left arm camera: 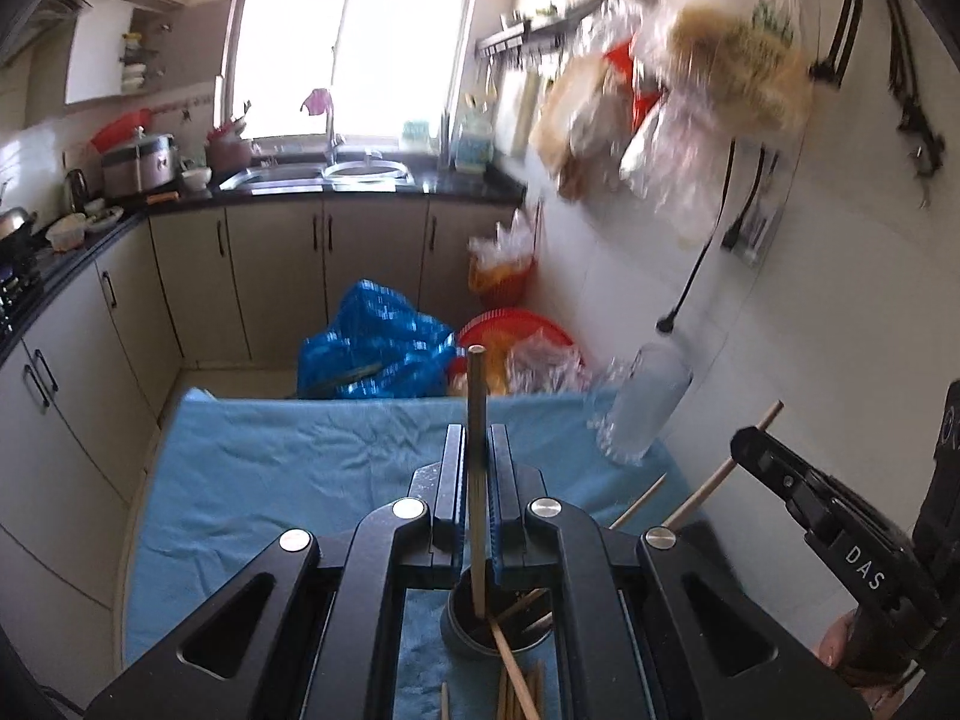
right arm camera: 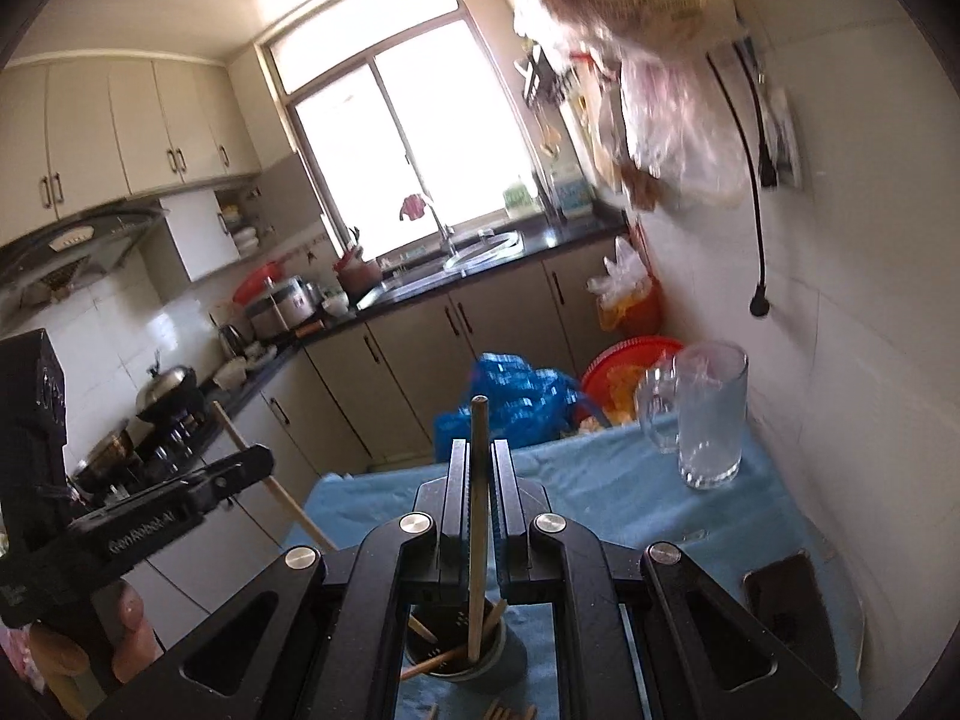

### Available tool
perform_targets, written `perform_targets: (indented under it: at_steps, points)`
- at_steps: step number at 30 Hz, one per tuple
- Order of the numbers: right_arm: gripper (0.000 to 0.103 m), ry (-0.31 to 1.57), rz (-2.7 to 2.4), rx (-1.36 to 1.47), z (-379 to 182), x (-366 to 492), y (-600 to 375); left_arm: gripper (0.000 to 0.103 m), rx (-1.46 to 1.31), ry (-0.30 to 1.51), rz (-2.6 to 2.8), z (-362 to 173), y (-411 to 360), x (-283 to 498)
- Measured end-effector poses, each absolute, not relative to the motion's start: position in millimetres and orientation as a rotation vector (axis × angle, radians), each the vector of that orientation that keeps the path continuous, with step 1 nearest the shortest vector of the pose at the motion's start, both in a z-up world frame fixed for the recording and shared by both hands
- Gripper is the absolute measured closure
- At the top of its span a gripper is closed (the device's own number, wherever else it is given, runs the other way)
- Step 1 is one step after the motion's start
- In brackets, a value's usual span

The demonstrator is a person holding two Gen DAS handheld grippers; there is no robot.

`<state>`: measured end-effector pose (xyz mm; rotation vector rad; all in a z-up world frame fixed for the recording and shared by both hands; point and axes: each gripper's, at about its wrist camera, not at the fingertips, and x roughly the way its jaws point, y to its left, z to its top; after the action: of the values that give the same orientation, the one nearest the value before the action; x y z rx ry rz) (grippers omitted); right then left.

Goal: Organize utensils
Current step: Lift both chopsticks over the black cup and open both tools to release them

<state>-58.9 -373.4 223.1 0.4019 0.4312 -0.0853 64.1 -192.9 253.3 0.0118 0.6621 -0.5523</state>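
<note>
Item: slender round wooden chopsticks, pale tan, one held in each tool. The left gripper [left arm camera: 477,468] has its jaws closed tight on one slim wooden chopstick [left arm camera: 477,396], which stands nearly upright between the blue-lined pads, its blunt top above the fingertips and its lower end reaching down over the dark cylindrical holder cup [left arm camera: 498,624]. The right gripper [right arm camera: 478,480] is likewise clamped on a second upright wooden chopstick [right arm camera: 478,438], whose lower end shows at the mouth of the same dark holder cup [right arm camera: 465,648]. Location: both sticks hang over the cup, which stands on the light blue cloth-covered table [left arm camera: 270,468]; several chopsticks already lean inside it and a few more loose chopsticks [left arm camera: 522,690] lie on the cloth just beside it. A clear glass pitcher [right arm camera: 711,420] stands well apart at the far right of the table. Handling, by judgement: very light, stiff, smooth and narrow, so prone to pivot or slide in a two-pad grip; not fragile in ordinary use. Best hold appears to be mid-shaft or slightly above, pads square across the stick, leaving the lower end free to enter the cup. Loose sticks lying flat will likely need a pinch near one end.
</note>
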Motion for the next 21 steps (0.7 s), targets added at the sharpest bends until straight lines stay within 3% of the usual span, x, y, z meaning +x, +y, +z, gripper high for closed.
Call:
perform_targets:
  at_steps: [8,11,12,13,17,21]
  points:
    - [0.095,0.541,-0.086,0.423,177.1,-32.1,-376.7,0.094,0.040,0.685,-0.555,231.4,-198.0,67.3]
    - [0.073,0.556,-0.084,0.421,173.0,-31.0,-377.5,0.073,0.017,0.677,-0.557,237.3,-190.1,63.2]
    - [0.061,0.550,-0.085,0.416,173.6,-32.8,-377.7,0.069,0.009,0.666,-0.546,241.0,-185.5,61.2]
    - [0.057,0.540,-0.086,0.410,175.4,-36.1,-377.6,0.068,0.004,0.656,-0.535,244.0,-181.4,58.0]
    - [0.054,0.523,-0.078,0.381,183.8,-53.6,-374.8,0.067,-0.013,0.644,-0.521,252.6,-161.7,46.0]
    - [0.052,0.539,-0.044,0.344,183.8,-76.5,-360.6,0.058,-0.017,0.611,-0.472,254.5,-126.9,26.0]
